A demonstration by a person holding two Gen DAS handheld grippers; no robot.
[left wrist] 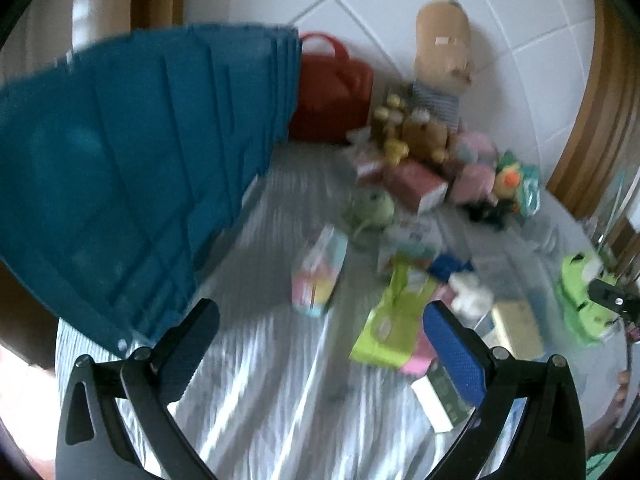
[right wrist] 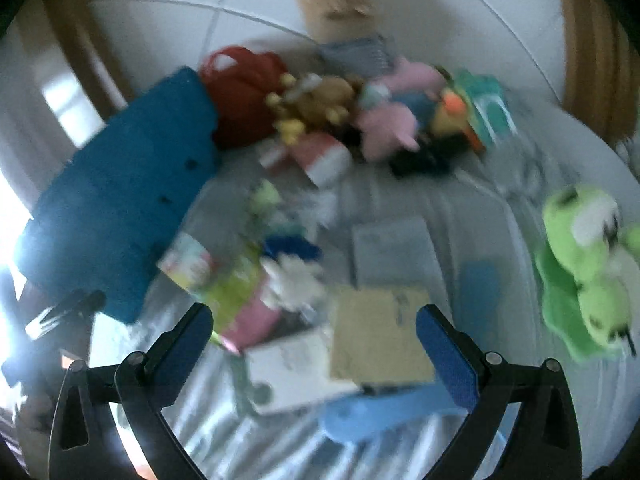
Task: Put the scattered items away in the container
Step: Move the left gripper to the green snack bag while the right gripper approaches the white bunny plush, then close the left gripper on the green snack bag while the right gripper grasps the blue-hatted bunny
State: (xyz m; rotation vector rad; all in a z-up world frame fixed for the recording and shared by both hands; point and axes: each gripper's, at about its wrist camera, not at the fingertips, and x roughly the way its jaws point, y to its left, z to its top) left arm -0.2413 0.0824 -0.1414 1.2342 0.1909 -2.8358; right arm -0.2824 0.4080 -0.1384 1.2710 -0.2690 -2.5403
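Note:
A big blue plastic container (left wrist: 132,168) fills the left of the left wrist view; it also shows at the left of the right wrist view (right wrist: 116,208). My left gripper (left wrist: 320,312) is open over the striped bedsheet, beside the container, with a pastel box (left wrist: 320,276) and a lime-green packet (left wrist: 388,320) just ahead. My right gripper (right wrist: 314,316) is open above a tan box (right wrist: 380,336) and a white box (right wrist: 296,372). A green frog plush (right wrist: 584,264) lies to its right. Both views are blurred.
A red bag (left wrist: 332,88), a tall tan doll (left wrist: 442,48) and a pile of soft toys (left wrist: 472,168) sit against the white headboard. A grey booklet (right wrist: 392,248), a small white plush (right wrist: 296,280) and a blue flat object (right wrist: 384,412) lie on the sheet.

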